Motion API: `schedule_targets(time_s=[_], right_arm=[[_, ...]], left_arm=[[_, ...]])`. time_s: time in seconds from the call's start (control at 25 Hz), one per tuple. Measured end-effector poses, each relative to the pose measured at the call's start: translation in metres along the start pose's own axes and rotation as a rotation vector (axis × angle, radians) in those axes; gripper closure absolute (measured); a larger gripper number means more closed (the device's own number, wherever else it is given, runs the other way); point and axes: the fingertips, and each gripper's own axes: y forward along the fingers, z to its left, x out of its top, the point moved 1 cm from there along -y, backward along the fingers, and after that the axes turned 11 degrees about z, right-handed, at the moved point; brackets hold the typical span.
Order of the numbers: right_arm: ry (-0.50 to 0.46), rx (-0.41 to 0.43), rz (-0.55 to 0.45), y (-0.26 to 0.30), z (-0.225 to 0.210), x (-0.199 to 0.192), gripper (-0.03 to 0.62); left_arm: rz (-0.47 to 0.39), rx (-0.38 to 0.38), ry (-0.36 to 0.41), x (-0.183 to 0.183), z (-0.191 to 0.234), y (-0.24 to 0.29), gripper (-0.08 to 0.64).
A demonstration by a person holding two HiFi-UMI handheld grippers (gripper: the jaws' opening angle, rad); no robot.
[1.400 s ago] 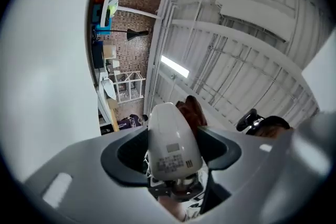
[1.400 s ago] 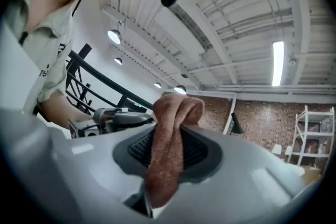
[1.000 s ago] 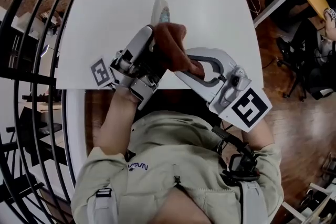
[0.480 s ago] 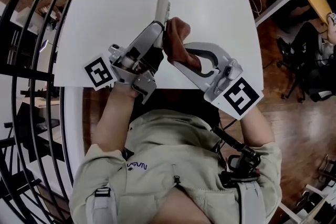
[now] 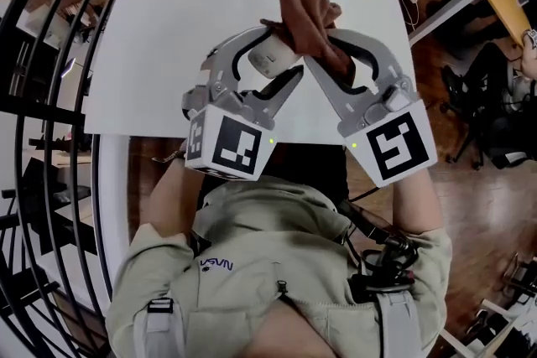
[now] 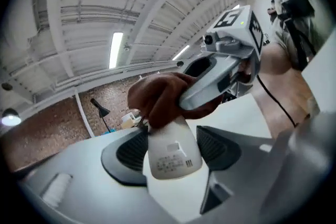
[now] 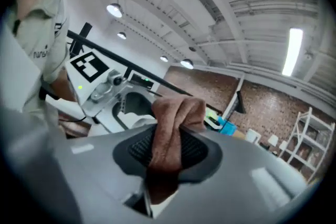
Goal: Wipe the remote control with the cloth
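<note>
Closest in, the person in the beige shirt [image 5: 268,264] holds both tools out in front of the chest, and the two marker cubes [image 5: 228,142] sit side by side just above the table's near edge. The left gripper [image 5: 281,54] and the right gripper [image 5: 323,50] slant inward from there, and their tips meet like the peak of a roof.

At that peak is the remote control [image 5: 270,59], held up over the white table [image 5: 168,38] rather than lying on it. The left gripper's jaws stand wide apart, and its dark ribbed pads press on the remote's two long sides. The remote's rounded end, with a small printed label, faces back along the tool. The right gripper's jaws are much closer together, pinched on a fold of the brown cloth [image 5: 306,12], and a strip of it hangs down between the pads.

Just beyond the jaws, the bunched cloth lies over the far end of the remote and covers it, so cloth and remote touch there. Past them lies the bare tabletop.
</note>
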Motion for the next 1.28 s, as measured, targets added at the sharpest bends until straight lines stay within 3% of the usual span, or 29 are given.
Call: schedule_targets(time_s=[0.04,0.12,0.16,0.2,0.32,0.36,0.44,0.56,0.72,0.8,0.96,1.04,1.16,1.28], right_arm=[[-0.057,0.085,0.051,0.005,0.020,-0.004,0.497],[-0.108,0.246,0.061,0.007,0.051,-0.002,0.497],[-0.103,0.264,0.042,0.005,0.053,0.000,0.497],[-0.073,0.217,0.019,0.003,0.042,0.002,0.497],[0.067,-0.077,-0.003,-0.002,-0.021,-0.003,0.497],[0.076,-0.120,0.018,0.002,-0.029,-0.006,0.497],[0.053,-0.075,0.061,0.015,-0.011,-0.010,0.497],[0.088,0.037,0.032,0.031,0.027,-0.005,0.497],[0.153,0.137,-0.068,0.028,0.031,0.005,0.499],[0.214,0.079,-0.102,0.025,0.010,0.004,0.499],[0.373,-0.190,-0.122,0.018,-0.067,-0.028,0.499],[0.439,-0.276,-0.106,0.017,-0.093,-0.049,0.499],[0.494,-0.275,-0.023,0.041,-0.111,-0.079,0.499],[0.507,-0.230,0.105,0.079,-0.121,-0.111,0.498]], left_arm=[[0.024,0.018,0.045,-0.001,-0.003,0.002,0.262],[0.052,0.044,0.127,-0.005,-0.007,0.005,0.262],[0.063,0.059,0.164,-0.007,-0.009,0.006,0.262],[0.074,0.074,0.195,-0.009,-0.010,0.007,0.262],[0.098,0.106,0.274,-0.010,-0.014,0.010,0.262],[0.105,0.108,0.293,-0.009,-0.017,0.011,0.262],[0.119,0.099,0.298,-0.012,-0.020,0.013,0.262],[0.153,0.086,0.251,-0.024,-0.014,0.016,0.264],[0.145,0.065,0.162,-0.034,-0.003,0.024,0.264],[0.129,0.051,0.044,-0.033,0.010,0.025,0.264],[0.082,0.045,-0.138,-0.024,0.048,0.027,0.264],[0.075,0.051,-0.227,-0.020,0.069,0.032,0.264],[0.171,0.015,-0.332,-0.036,0.093,0.065,0.262],[0.308,-0.041,-0.372,-0.065,0.109,0.108,0.262]])
